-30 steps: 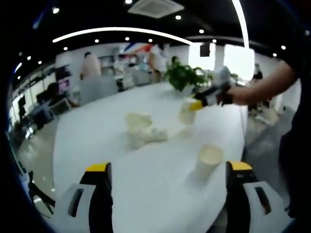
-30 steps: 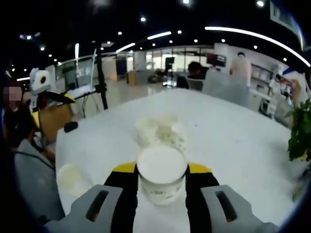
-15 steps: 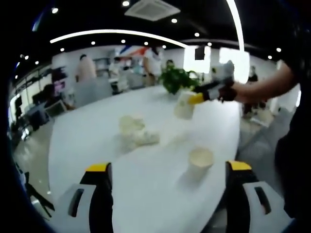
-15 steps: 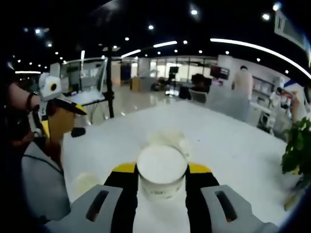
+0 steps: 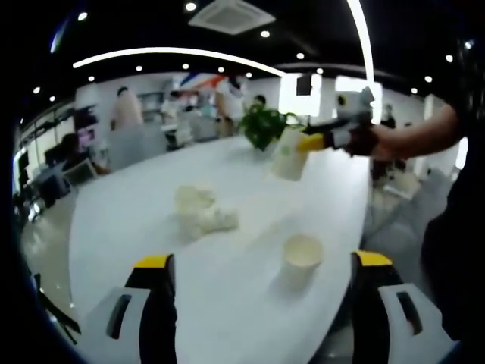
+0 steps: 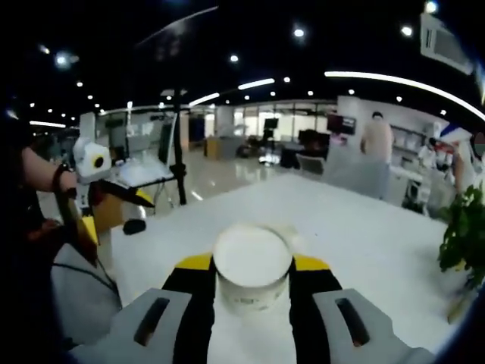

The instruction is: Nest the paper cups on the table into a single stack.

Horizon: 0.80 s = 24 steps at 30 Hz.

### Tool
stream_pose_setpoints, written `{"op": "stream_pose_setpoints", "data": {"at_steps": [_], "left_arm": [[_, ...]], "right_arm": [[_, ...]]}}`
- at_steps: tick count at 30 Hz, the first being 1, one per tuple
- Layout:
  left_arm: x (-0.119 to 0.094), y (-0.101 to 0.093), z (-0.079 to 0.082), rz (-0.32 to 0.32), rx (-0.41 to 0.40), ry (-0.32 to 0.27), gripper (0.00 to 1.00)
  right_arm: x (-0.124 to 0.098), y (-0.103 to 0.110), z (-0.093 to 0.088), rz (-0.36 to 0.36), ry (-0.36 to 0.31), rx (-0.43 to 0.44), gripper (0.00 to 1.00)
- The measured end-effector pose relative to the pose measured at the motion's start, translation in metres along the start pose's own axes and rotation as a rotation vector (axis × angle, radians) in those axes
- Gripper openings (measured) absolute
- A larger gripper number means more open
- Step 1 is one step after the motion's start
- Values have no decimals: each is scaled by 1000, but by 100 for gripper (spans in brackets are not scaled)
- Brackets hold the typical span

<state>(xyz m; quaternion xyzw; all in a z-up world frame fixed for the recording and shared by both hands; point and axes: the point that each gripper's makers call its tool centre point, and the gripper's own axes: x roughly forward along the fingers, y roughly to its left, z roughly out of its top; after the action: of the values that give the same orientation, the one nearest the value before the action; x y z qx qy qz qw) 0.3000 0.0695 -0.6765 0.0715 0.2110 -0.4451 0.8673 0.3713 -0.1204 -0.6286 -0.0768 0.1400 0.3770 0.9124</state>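
White tabletop (image 5: 136, 220) carries the cups. Potted plant (image 5: 263, 126) at far end. Crumpled cup cluster (image 5: 198, 212) mid-tabletop, well ahead of left tool (image 5: 261, 299), jaws wide apart, nothing btwn them. Upright paper cup (image 5: 302, 258) just ahead, twd its right jaw. Right tool (image 6: 252, 282) clamped on held paper cup (image 6: 252, 269), off the tabletop, open mouth up.

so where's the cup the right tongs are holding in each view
Left gripper view: the held cup is upper right of centre, above the table, clamped in the right tongs.
Right gripper view: bottom centre, between that view's own tongs.
Shared landmark: the potted plant.
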Motion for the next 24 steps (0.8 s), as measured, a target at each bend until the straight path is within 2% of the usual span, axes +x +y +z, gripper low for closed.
{"op": "stream_pose_setpoints", "data": {"at_steps": [16,24], "left_arm": [[2,-6,-6,-15,-20,3,96],[6,-10,0,-30,-28,-1,95]], "right_arm": [[-9,19,-6,17,-21,71,34],[-9,29,-10,32,-33,109,34]]}}
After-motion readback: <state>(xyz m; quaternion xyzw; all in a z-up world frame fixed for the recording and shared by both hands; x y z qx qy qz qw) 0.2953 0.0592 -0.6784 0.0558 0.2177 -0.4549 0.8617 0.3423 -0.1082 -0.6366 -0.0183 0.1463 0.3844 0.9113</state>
